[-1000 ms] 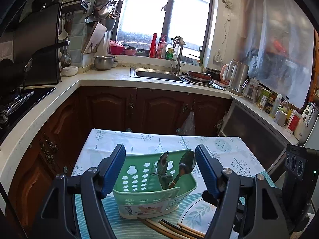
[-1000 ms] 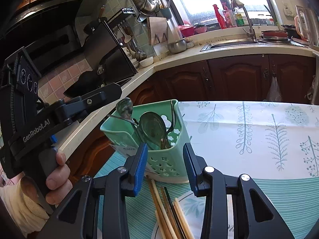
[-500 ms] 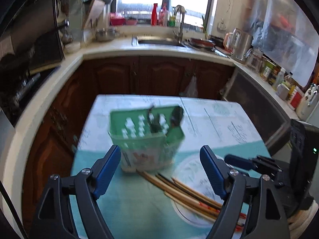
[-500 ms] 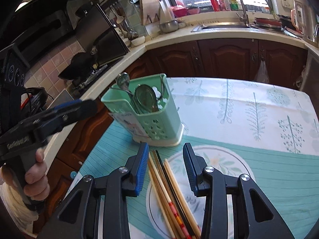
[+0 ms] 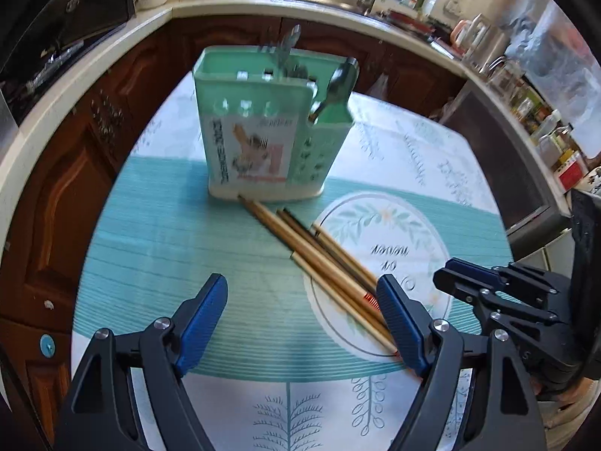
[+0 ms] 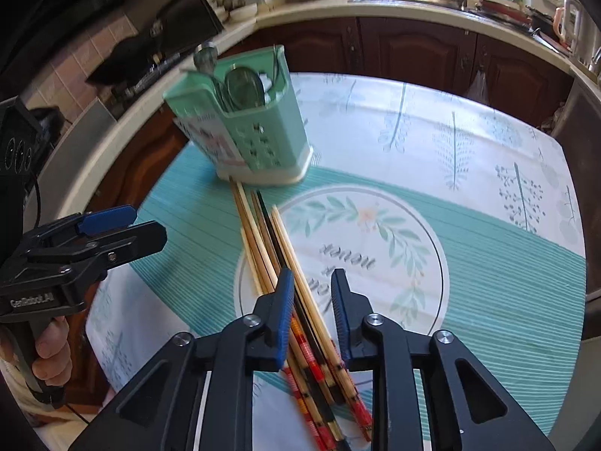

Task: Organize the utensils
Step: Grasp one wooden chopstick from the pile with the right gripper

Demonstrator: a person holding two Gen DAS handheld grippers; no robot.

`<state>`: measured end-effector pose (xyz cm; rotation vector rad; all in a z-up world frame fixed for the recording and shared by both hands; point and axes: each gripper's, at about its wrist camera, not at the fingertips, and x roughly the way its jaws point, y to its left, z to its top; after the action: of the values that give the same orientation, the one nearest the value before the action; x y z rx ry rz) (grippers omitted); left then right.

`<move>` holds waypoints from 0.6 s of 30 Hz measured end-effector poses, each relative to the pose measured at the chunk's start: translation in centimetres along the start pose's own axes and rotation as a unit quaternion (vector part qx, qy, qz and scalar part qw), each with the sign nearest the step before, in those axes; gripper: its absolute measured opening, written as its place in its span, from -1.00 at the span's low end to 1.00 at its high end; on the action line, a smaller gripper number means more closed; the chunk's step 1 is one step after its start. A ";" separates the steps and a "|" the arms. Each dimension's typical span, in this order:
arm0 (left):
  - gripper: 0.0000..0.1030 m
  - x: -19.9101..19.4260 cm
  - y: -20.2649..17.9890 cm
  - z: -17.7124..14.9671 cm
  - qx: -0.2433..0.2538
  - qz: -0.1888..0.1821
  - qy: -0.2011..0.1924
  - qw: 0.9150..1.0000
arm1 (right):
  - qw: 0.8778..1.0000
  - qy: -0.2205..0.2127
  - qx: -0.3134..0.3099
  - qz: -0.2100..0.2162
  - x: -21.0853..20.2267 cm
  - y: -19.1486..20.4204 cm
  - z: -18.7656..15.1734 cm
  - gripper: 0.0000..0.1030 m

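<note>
A green utensil holder point(image 5: 270, 127) point(image 6: 244, 131) stands on the table with spoons point(image 6: 242, 86) in it. Several chopsticks point(image 5: 323, 263) point(image 6: 274, 248) lie flat on the cloth, tips toward the holder's base. My right gripper point(image 6: 310, 285) is open, its jaws straddling the chopsticks just above them; it also shows at the right of the left wrist view point(image 5: 488, 285). My left gripper point(image 5: 300, 300) is open and empty, over the cloth left of the chopsticks, and shows in the right wrist view point(image 6: 94, 233).
The table point(image 6: 488, 188) has a teal and white cloth with a round leaf print. Wooden cabinets point(image 6: 413, 45) and a pale countertop point(image 5: 75, 75) curve round the far and left sides, with a stove at left and bottles at right.
Both grippers have pulled back from the holder and dropped toward the table. The right gripper now sits over the chopsticks' near ends. The holder stays in place.
</note>
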<state>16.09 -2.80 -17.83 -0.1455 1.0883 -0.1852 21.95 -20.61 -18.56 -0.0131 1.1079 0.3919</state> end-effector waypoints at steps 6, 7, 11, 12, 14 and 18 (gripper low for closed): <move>-0.07 4.3 1.4 -0.6 -0.055 -0.024 0.074 0.995 | 0.997 0.062 -0.033 0.013 3.1 0.4 0.3 -0.70; -0.13 5.0 1.6 -0.6 -0.064 -0.029 0.084 0.994 | 0.996 0.071 -0.042 0.015 3.6 0.6 0.4 -0.70; -0.38 6.5 2.2 -0.7 -0.086 -0.035 0.101 0.991 | 0.993 0.093 -0.066 0.016 5.6 1.9 1.5 -0.72; -0.40 6.7 2.3 -0.7 -0.090 -0.037 0.103 0.990 | 0.993 0.099 -0.069 0.016 6.2 2.2 1.9 -0.73; -0.44 6.9 2.5 -0.7 -0.095 -0.039 0.106 0.989 | 0.991 0.111 -0.077 0.013 7.1 2.6 2.3 -0.74; -0.45 7.1 2.9 -0.7 -0.101 -0.039 0.106 0.988 | 0.988 0.128 -0.084 0.006 8.5 2.7 3.4 -0.80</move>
<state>18.91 -1.54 -24.87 -0.3560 1.3144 -0.1631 27.34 -14.84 -23.93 -0.2118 1.3263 0.5035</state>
